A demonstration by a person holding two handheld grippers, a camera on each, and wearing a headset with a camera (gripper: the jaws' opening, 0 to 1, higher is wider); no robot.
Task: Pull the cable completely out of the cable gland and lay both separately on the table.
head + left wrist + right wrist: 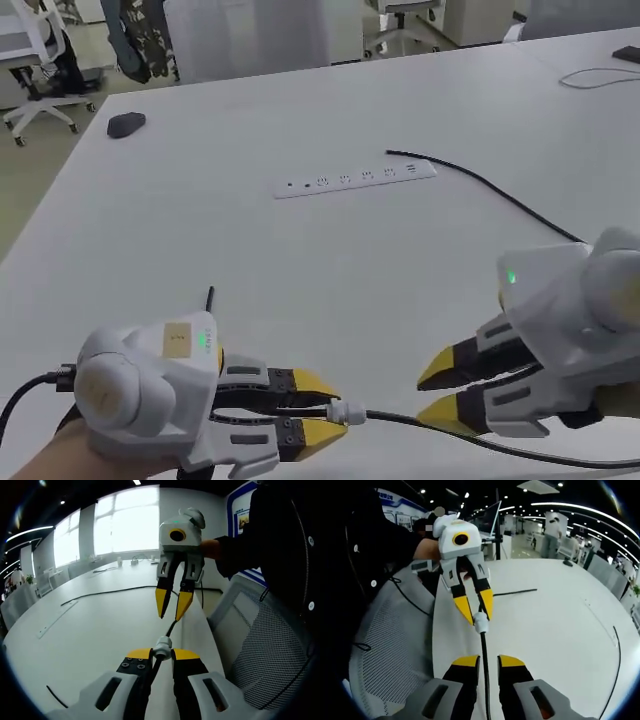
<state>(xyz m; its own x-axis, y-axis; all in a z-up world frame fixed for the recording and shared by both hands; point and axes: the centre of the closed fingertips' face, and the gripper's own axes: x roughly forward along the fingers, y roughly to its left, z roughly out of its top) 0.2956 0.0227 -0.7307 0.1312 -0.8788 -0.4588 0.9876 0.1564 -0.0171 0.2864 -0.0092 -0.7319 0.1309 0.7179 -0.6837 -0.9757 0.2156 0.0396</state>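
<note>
My left gripper (335,412) is low at the left of the head view, shut on the white cable gland (347,411). The gland sits right at its yellow tips (162,646). A black cable (420,424) leaves the gland toward the right and runs on past the frame edge. My right gripper (432,393) faces the left one a short way off and is open. In the right gripper view the cable (484,655) lies in the gap between the jaws, touching neither. A short black tail (210,297) shows on the table behind the left gripper.
A white power strip (355,180) with its black cord (500,195) lies mid-table. A dark mouse (126,124) sits at the far left. Office chairs (40,70) stand beyond the table. The white table's near edge (437,645) runs just beside both grippers.
</note>
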